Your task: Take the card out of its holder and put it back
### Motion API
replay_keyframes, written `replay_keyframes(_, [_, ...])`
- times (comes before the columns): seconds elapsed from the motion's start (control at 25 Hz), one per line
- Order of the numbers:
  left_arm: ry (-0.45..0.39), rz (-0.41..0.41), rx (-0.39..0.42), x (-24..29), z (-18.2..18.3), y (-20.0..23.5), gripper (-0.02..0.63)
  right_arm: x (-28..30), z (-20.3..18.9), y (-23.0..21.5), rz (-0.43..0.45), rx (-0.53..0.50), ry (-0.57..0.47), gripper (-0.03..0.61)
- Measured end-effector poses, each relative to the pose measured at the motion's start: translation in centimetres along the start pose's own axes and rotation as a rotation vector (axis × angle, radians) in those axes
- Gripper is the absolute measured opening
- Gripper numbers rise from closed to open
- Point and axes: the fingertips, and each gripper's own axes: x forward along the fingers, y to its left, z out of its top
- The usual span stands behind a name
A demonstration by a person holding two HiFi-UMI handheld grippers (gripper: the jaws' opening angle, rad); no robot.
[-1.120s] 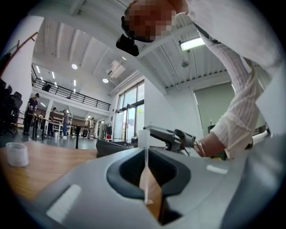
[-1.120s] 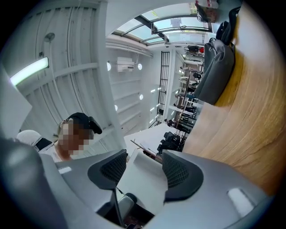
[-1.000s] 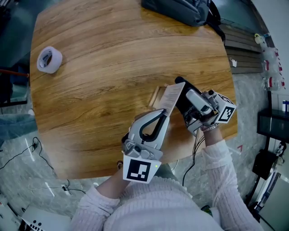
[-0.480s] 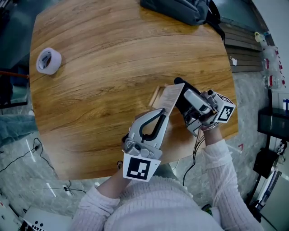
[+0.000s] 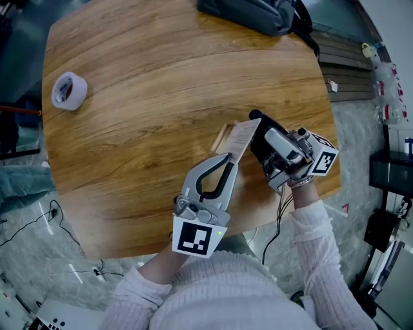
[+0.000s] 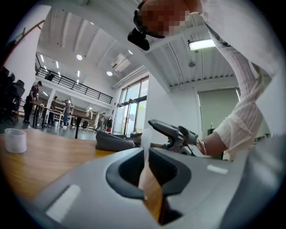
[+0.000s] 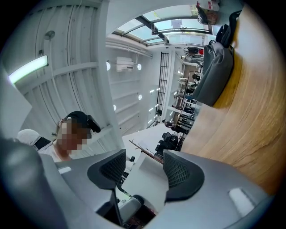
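Observation:
The white card (image 5: 242,136) stands tilted over the wooden table (image 5: 142,116), and the holder's pale wooden edge (image 5: 222,136) shows just left of it. My left gripper (image 5: 227,161) points at the card's near end. In the left gripper view the card's thin edge (image 6: 145,145) runs through the slit of that gripper (image 6: 145,154). Its jaws have just been opening, and a sliver of gap shows beside the card. My right gripper (image 5: 257,136) sits at the card's right. Its wide jaws (image 7: 143,167) span a white slab with a brown strip, the holder (image 7: 147,176), pad to pad.
A roll of tape (image 5: 64,89) lies at the table's far left. A dark bag (image 5: 258,14) rests at the far edge. The table's near edge (image 5: 129,248) runs just in front of the person's body. Cables lie on the floor at the left.
My left gripper has slid slightly back toward the person, away from the card. The card and my right gripper have stayed where they were.

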Motion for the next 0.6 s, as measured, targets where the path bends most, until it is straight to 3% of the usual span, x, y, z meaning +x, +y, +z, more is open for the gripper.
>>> replay_keyframes(0.6, [-0.004,-0.037,-0.016,0.34,0.08,-0.25,0.032,-0.02,0.50,-0.13,-0.010,0.019,-0.028,0.231])
